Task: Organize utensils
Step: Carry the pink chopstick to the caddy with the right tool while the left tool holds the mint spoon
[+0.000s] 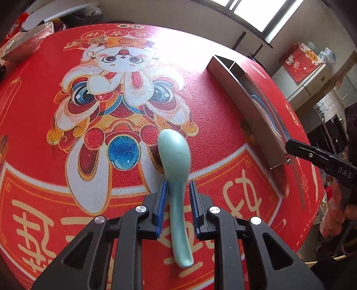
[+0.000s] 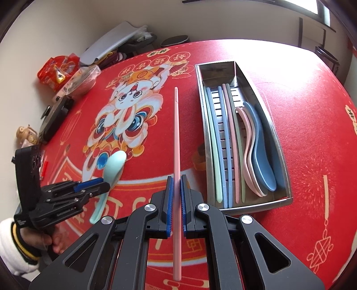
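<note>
My left gripper (image 1: 177, 186) holds a mint green spoon (image 1: 175, 156) by its handle, bowl pointing forward above the red mat; it also shows in the right wrist view (image 2: 93, 185) with the spoon (image 2: 113, 165). My right gripper (image 2: 175, 181) is shut on a pink chopstick (image 2: 176, 125), held above the mat just left of the steel utensil tray (image 2: 276, 138). The tray holds several pastel chopsticks (image 2: 225, 142) and blue and pink spoons (image 2: 258, 145). In the left wrist view the tray (image 1: 250, 107) lies to the right, with the right gripper's finger (image 1: 312, 154) at its near end.
A red printed mat (image 2: 312, 125) covers the table. At the far left edge lie a plastic-wrapped box (image 2: 78, 82), a red snack bag (image 2: 58, 69), a black device (image 2: 55, 118) and a small figurine (image 2: 24, 133). A window is behind the table (image 1: 256, 11).
</note>
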